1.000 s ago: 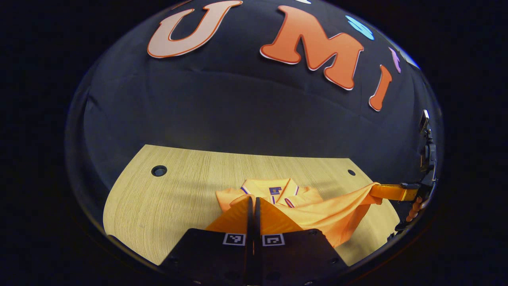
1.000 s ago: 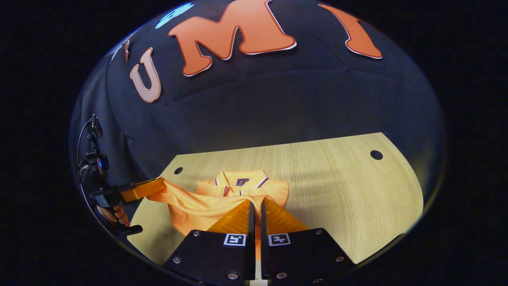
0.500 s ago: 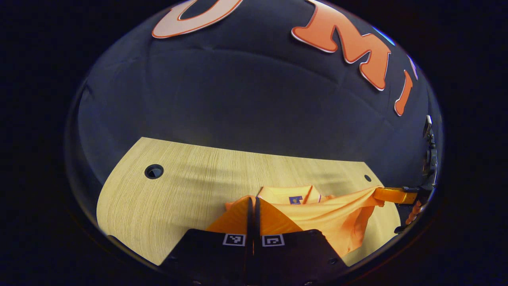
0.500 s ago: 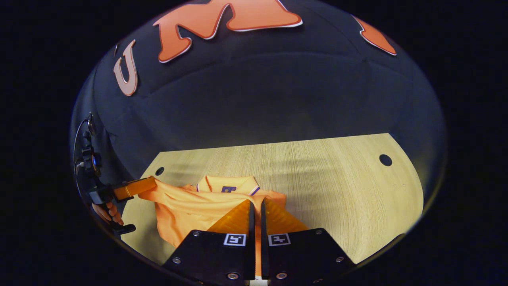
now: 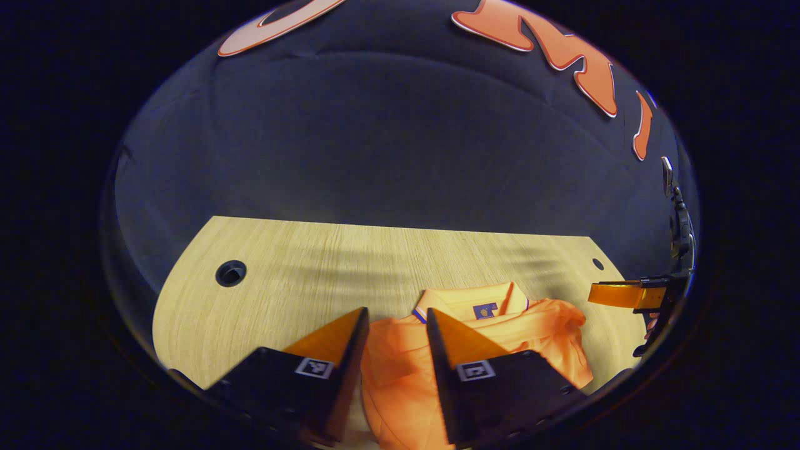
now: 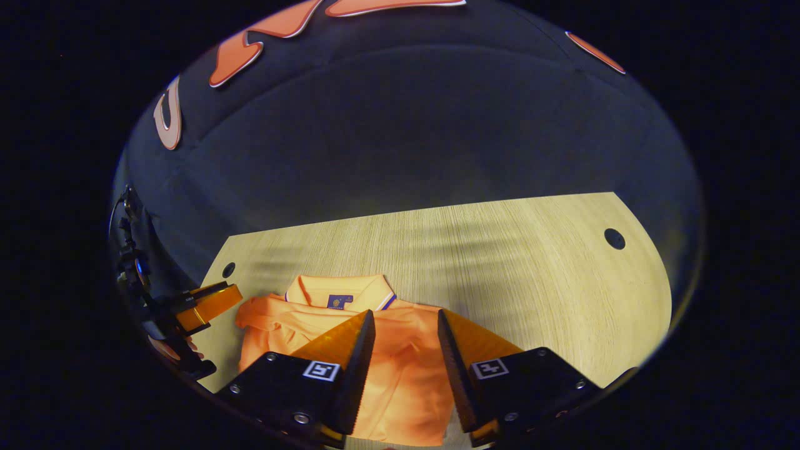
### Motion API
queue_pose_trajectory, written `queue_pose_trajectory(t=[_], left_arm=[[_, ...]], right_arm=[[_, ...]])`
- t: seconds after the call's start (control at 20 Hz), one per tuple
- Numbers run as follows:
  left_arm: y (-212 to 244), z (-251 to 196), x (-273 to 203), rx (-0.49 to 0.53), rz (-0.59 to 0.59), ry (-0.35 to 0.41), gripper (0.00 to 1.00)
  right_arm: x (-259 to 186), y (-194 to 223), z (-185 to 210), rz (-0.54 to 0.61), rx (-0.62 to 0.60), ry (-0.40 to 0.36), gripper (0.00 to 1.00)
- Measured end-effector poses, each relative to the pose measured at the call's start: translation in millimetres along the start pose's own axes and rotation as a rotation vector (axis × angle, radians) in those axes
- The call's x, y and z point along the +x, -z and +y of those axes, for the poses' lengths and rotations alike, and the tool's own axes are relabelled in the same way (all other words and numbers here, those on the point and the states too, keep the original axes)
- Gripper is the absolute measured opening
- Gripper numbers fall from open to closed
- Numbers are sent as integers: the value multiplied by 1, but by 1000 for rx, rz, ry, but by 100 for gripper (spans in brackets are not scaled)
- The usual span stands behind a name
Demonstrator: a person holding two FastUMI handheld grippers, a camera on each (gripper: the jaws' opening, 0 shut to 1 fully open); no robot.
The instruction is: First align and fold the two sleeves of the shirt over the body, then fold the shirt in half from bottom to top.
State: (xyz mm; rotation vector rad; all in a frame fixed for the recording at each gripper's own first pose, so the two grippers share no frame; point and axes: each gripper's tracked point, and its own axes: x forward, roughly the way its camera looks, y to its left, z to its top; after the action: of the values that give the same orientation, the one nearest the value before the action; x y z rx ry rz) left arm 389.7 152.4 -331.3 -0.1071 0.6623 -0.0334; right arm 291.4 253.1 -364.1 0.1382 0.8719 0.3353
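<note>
- left gripper [image 5: 395, 325] spread wide, low over the shirt [image 5: 400, 375], holding nothing
- right gripper [image 6: 406, 328] wide too, empty, over same shirt
- shirt lies folded at tabletop [image 6: 531, 275] near edge, collar [image 6: 337, 290] toward wall

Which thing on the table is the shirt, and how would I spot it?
Look at the pale wooden table in front of the dark cloth wall. Near its front edge lies the orange shirt, folded, with a blue-trimmed collar and a small dark tag inside. It is the only cloth thing on the wood.
</note>
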Motion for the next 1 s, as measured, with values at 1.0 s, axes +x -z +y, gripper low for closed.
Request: queue_pose_trajectory(t=[1.0], left_arm=[[-24,-89,-313,1,-423,-165,98]], right_arm=[[-257,12,49,-430,-287,-108,92]])
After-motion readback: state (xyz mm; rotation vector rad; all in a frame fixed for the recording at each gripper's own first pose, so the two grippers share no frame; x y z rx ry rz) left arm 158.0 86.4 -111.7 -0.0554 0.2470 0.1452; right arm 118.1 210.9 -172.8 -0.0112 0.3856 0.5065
